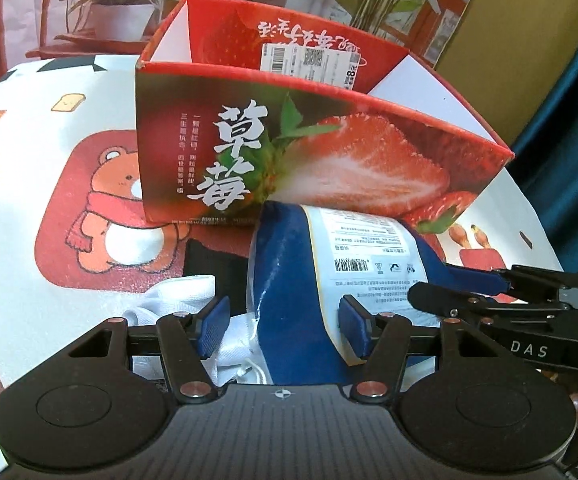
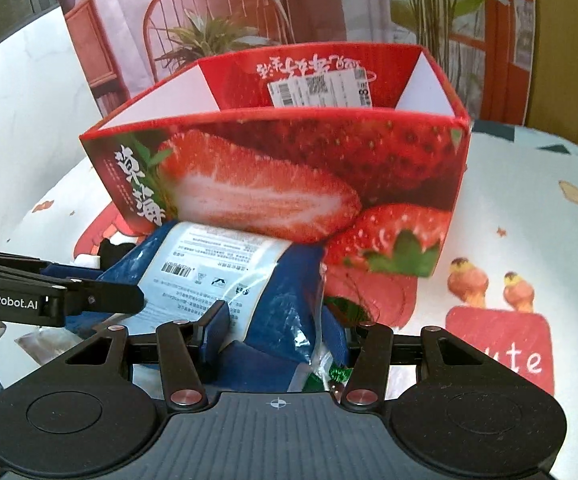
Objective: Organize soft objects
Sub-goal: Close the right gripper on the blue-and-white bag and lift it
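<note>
- Left gripper [image 1: 285,330]: jaws about half open, the blue snack bag [image 1: 309,300] between them. The pad on the right side of the left wrist view touches the bag's label edge. The other pad [image 1: 213,328] stands clear of the bag, over white fabric [image 1: 185,300]. No clamp visible, so I read it as open around the bag.
- Right gripper [image 2: 285,334]: jaws narrower than half. Its near pad [image 2: 217,330] presses the blue bag [image 2: 249,280]; the far pad is hidden behind crumpled plastic and a green wrapper [image 2: 335,374]. The bag fills the gap, so it looks like a grip, with the far contact unseen.
- Both grippers sit on the same bag, left one coming in from the right gripper's left [image 2: 69,300], right one from the left gripper's right [image 1: 509,304].
- Bag lies label-up, barcode showing, its far end against the front wall of the strawberry box [image 1: 329,152].
- Box stands just ahead of both grippers, top open, white inner walls, shipping label on the inside of the back wall. Front wall rises above the bag and blocks the straight path forward.
- White fabric and something dark [image 1: 213,264] lie to the left of the bag, just ahead of the left gripper.
- All on a cartoon-print tablecloth [image 1: 49,160] with a bear; potted plants and a chair well behind the box.
</note>
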### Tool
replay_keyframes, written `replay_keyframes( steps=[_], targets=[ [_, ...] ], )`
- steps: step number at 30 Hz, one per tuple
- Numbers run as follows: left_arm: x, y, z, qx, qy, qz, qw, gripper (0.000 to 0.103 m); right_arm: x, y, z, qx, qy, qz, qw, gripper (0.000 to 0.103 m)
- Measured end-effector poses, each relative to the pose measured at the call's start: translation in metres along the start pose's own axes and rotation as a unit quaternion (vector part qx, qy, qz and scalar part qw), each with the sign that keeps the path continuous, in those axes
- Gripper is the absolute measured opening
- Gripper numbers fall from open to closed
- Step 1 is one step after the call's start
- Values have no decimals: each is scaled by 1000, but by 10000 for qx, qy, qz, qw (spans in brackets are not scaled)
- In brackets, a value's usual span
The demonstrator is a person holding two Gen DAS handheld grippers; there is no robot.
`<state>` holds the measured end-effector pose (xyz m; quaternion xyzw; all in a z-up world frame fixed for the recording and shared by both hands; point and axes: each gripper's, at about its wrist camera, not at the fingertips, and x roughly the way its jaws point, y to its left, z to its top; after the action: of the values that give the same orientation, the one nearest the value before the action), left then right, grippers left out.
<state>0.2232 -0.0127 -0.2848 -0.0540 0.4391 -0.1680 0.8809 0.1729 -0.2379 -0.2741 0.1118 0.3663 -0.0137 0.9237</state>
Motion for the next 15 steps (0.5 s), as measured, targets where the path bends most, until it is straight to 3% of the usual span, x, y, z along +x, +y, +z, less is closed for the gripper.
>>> replay_keyframes(
  steps=[15],
  targets=[
    [7,6,-5,-172,-45,-80,9998,61,6,-6,-7,85,24,177,9998,50]
  ],
)
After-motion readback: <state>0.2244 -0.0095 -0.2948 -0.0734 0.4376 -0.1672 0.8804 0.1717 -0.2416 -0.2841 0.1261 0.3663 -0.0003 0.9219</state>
